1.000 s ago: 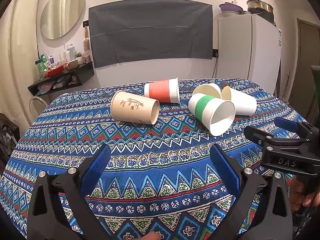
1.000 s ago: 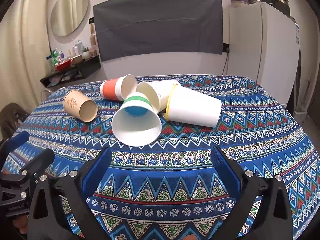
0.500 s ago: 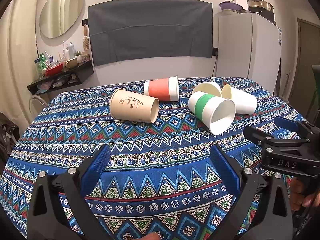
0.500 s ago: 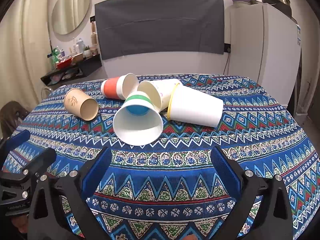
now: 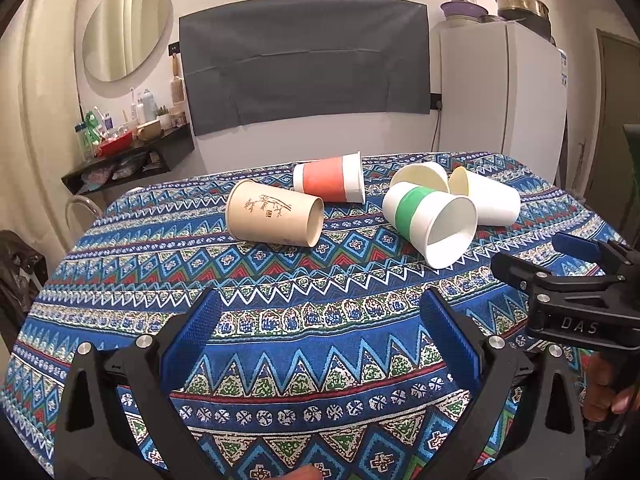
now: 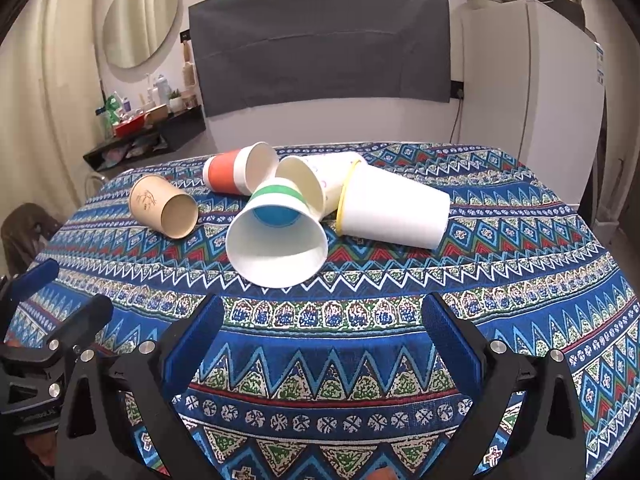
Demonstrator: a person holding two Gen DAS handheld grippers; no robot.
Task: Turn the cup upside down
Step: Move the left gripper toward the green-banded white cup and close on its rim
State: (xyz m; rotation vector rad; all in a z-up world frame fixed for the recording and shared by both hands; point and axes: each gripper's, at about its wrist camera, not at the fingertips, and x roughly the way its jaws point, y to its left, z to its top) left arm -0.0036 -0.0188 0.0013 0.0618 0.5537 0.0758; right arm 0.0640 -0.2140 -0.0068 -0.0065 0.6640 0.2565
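Observation:
Several paper cups lie on their sides on the patterned tablecloth (image 5: 280,320). A tan cup with a bamboo print (image 5: 274,214) (image 6: 162,211) lies at the left. A red-banded cup (image 5: 330,178) (image 6: 238,168) lies behind it. A green-banded white cup (image 5: 432,222) (image 6: 276,236) points its mouth toward me. A cream cup (image 5: 420,176) (image 6: 304,184) and a white cup (image 5: 486,196) (image 6: 392,212) lie beside it. My left gripper (image 5: 320,332) is open and empty above the cloth, short of the tan cup. My right gripper (image 6: 320,332) is open and empty, in front of the green-banded cup.
A white fridge (image 5: 500,96) stands behind the table at the right. A dark shelf with bottles (image 5: 128,152) hangs on the left wall. A chair back (image 5: 80,208) shows at the table's left edge. The other gripper shows at each view's side (image 5: 580,280) (image 6: 40,320).
Both grippers have edged slightly forward toward the cups. The cups have not moved.

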